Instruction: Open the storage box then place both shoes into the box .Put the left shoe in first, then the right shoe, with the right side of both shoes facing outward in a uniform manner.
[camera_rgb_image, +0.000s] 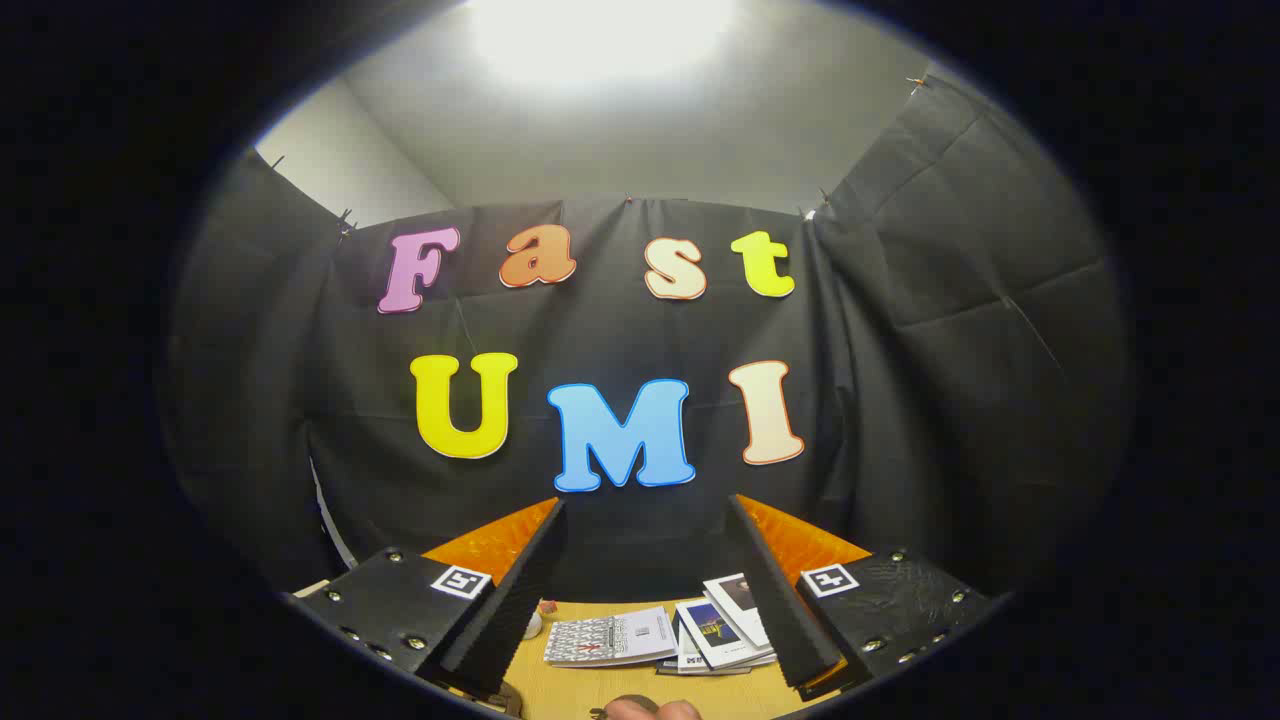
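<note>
step: before opening, no box seen | gripper (645, 590) released, empty, over booklets (660, 637) at lower centre | next: lower toward table (600, 690)

Black cloth wall (900, 380), white ceiling with bright light (600, 40), wooden table (620, 685) below.

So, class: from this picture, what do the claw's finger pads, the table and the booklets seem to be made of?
The pads look like black foam or rubber: matte, finely ribbed. The claw is open, with nothing between the fingers. The table looks like pale wood or laminate: smooth, tan, grain unclear. The booklets just ahead look like printed paper, perhaps glossy: thin, flat, fanned covers.
</note>
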